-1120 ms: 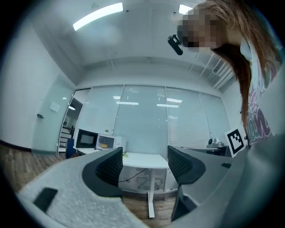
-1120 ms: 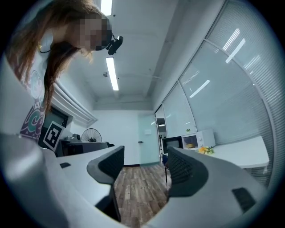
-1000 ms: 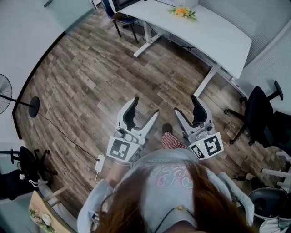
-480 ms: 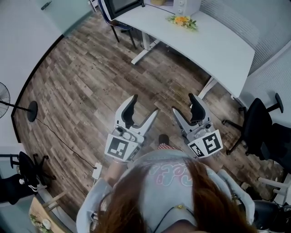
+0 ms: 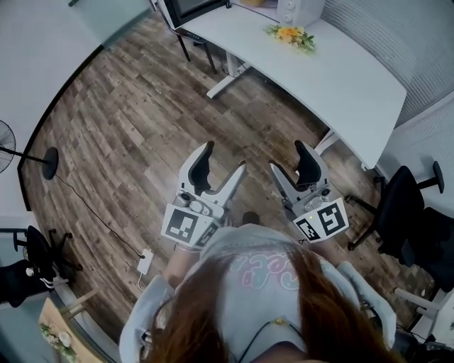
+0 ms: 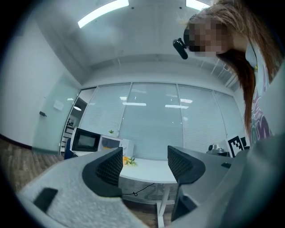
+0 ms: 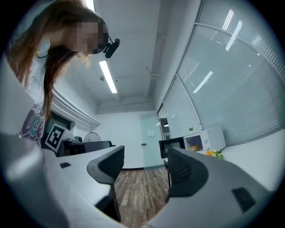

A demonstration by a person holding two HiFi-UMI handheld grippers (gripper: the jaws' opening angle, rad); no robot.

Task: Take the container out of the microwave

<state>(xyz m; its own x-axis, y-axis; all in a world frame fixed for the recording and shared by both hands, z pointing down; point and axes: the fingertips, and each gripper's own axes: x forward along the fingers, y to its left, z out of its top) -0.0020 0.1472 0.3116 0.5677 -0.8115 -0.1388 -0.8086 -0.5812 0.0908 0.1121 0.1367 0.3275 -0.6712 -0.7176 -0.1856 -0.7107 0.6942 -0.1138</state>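
Note:
A white microwave (image 5: 301, 8) stands at the far end of a white desk (image 5: 340, 78), its dark door (image 5: 188, 8) swung open to the left. In the right gripper view the microwave (image 7: 207, 139) shows a tan container (image 7: 194, 147) inside its lit cavity. The left gripper view shows the microwave (image 6: 109, 143) small and distant. My left gripper (image 5: 221, 162) and right gripper (image 5: 287, 159) are both open and empty, held side by side over the wooden floor, well short of the desk.
Orange and yellow flowers (image 5: 291, 34) lie on the desk near the microwave. A black office chair (image 5: 408, 205) stands at the right. A standing fan (image 5: 7, 145) and a power strip (image 5: 144, 262) are on the left.
The desk and microwave have come lower and nearer in the head view as the person moves toward them. Both grippers stay open and empty.

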